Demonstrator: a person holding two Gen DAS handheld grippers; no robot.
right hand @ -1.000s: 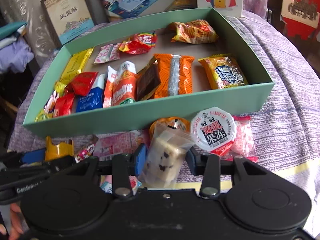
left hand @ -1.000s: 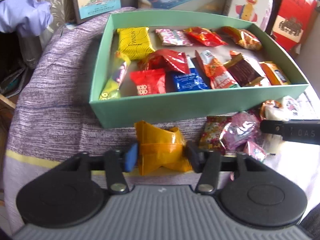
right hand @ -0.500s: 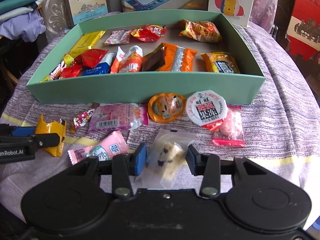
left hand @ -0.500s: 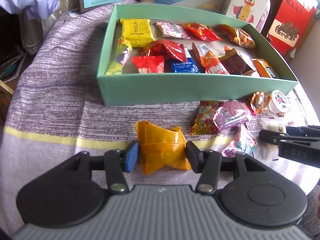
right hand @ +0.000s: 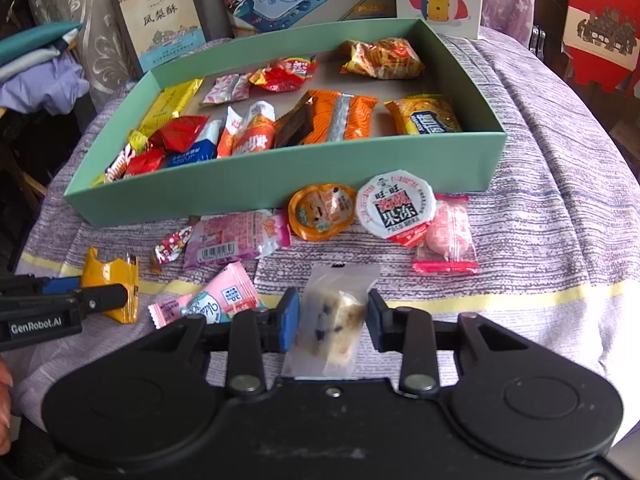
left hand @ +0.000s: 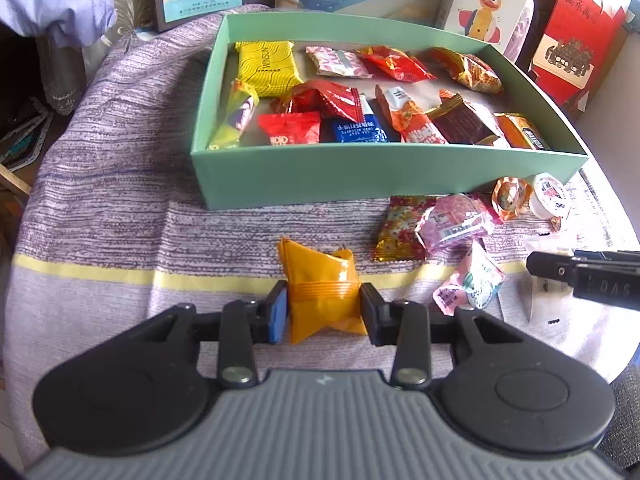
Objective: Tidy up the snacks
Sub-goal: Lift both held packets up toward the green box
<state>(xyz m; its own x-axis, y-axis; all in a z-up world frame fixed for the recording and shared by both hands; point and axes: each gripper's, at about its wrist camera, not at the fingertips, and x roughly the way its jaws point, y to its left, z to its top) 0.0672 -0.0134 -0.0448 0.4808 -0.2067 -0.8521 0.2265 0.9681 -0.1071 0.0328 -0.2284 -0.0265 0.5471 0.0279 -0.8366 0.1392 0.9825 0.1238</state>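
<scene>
A green box [left hand: 360,176] holds several wrapped snacks. In front of it, over the striped cloth, an orange packet [left hand: 320,280] sits between the fingers of my left gripper [left hand: 323,304]. Those jaws are closing and both pads press its sides. My right gripper [right hand: 334,312] is closing on a clear packet [right hand: 332,320] with a pale, dark-spotted cake inside, and its pads touch the wrapper. The right wrist view shows the box [right hand: 240,184] with the orange packet [right hand: 108,276] at the far left.
Loose snacks lie between box and grippers: a pink packet [right hand: 236,238], an orange jelly cup [right hand: 320,212], a white jelly cup [right hand: 394,208], a pink candy bag [right hand: 446,240], a pink sachet [right hand: 216,300]. Cartons stand behind the box, a red one [left hand: 576,36] at right.
Both grippers have drawn back from the box towards the near edge, each with its packet still between its jaws. Both pairs of jaws stand narrower than half a second ago.
</scene>
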